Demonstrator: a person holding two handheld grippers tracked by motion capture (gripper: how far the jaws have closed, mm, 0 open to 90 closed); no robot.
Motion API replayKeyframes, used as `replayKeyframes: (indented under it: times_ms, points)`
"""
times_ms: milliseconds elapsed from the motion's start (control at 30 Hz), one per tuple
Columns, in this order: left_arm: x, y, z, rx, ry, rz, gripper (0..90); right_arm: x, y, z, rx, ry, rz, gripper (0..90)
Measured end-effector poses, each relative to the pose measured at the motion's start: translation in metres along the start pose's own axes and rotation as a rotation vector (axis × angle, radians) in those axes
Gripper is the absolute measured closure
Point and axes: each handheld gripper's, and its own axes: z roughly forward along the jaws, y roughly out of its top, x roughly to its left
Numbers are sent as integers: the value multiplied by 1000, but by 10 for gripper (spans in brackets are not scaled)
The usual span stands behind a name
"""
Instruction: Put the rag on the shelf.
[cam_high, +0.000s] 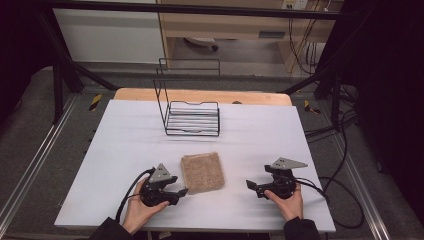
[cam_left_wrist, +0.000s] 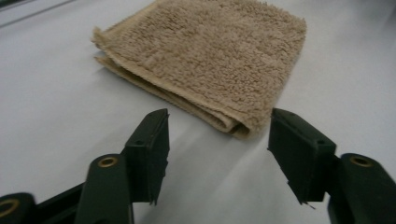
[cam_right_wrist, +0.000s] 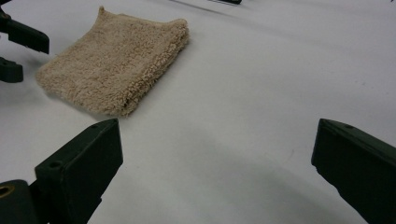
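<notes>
A folded tan towel (cam_high: 202, 172) lies flat on the white table (cam_high: 125, 145), near the front and about midway across. My left gripper (cam_high: 179, 186) rests low at the towel's front-left corner and points at it. In the left gripper view its jaws (cam_left_wrist: 217, 135) stand apart, with the towel's (cam_left_wrist: 205, 60) folded corner just ahead of the tips and nothing between them. My right gripper (cam_high: 251, 186) sits to the right of the towel, a short gap away. Its jaws (cam_right_wrist: 217, 144) are spread wide over bare table, and the towel (cam_right_wrist: 116, 65) lies farther off to the upper left.
A black wire rack (cam_high: 192, 117) stands upright at the back middle of the table, beyond the towel. Cables trail from both grippers toward the front edge. A dark frame and floor rails surround the table.
</notes>
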Motion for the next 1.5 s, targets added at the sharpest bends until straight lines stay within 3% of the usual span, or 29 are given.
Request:
replayKeyframes:
  times_ms: [233,667,867,1000,1333,1500]
  points:
    - [-7,4,10,15,-21,-18,579,8,3,5,-6,6,-2,41]
    - [-6,4,17,31,-5,-64,738,42,19,31,8,28,-22,173]
    - [-6,5,19,39,2,-65,792,58,21,46,39,47,-50,378]
    - [-7,6,20,44,6,-71,814,65,20,54,58,33,-55,480]
    - [-7,7,18,38,-3,-83,841,70,18,69,107,30,12,783]
    - [-10,9,16,32,-17,-99,844,70,19,70,117,39,34,875]
